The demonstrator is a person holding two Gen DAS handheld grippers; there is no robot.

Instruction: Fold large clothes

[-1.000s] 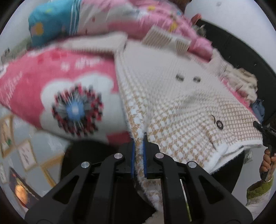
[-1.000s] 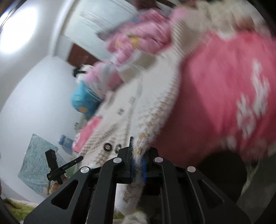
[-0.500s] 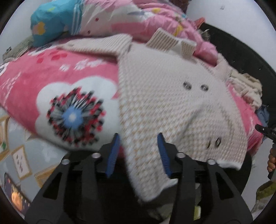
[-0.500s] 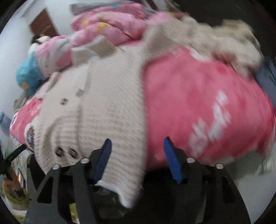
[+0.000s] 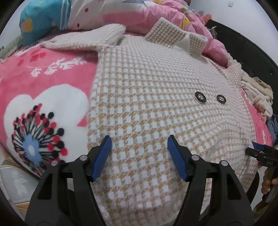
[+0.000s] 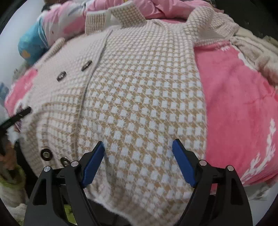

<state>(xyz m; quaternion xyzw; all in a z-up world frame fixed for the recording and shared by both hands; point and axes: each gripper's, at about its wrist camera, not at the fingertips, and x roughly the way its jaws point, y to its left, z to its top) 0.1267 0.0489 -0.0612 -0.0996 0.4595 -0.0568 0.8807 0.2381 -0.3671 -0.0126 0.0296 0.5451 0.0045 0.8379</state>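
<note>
My view takes in a pink blanket [image 5: 52, 73] over a bed, a white wall [image 5: 243, 15] and a dark headboard [image 5: 252, 50] behind

The coat [image 5: 156, 107] hem drops out of sight behind both grippers' black frames; the bed's far corner blurs in the right view

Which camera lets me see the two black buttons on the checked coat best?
The left wrist view: the two black buttons on the checked coat face the camera, sharp, side by side. In the right wrist view the same pair sits far left, seen at a slant and blurred, so they look like thin ovals.
</note>
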